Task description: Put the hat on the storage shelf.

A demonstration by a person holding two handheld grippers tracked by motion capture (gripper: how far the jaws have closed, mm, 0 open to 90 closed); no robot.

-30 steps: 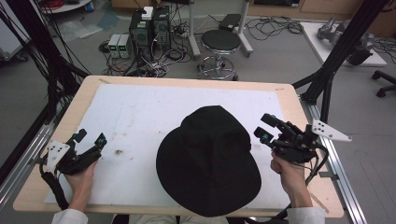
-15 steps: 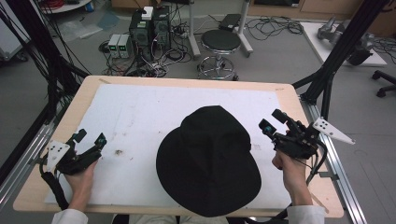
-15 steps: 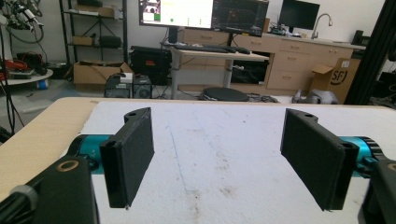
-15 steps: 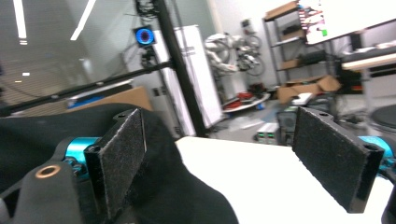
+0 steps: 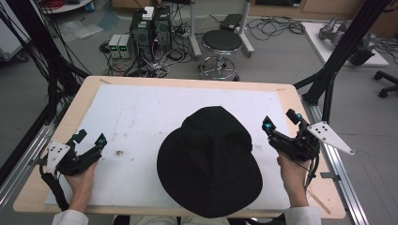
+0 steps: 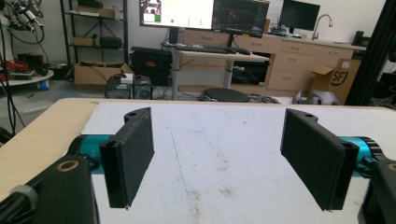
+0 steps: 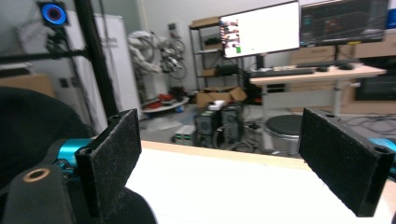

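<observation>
A black bucket hat lies crown-up on the white mat, toward the near edge of the table. My right gripper hovers just off the hat's right brim. It is open, its jaws have just been opening, and nothing is between them. In the right gripper view the pads stand wide apart and the hat bulks dark at the left. My left gripper rests at the mat's left side, well clear of the hat. It is open, and bare mat shows between its pads.
The wooden table rims the mat on every side. Black frame posts rise at both far corners. A stool and computer boxes stand on the floor past the far edge.
The right gripper's jaws have spread wider and its tips have tilted up a little, away from the brim. The hat and the left gripper have stayed put.
</observation>
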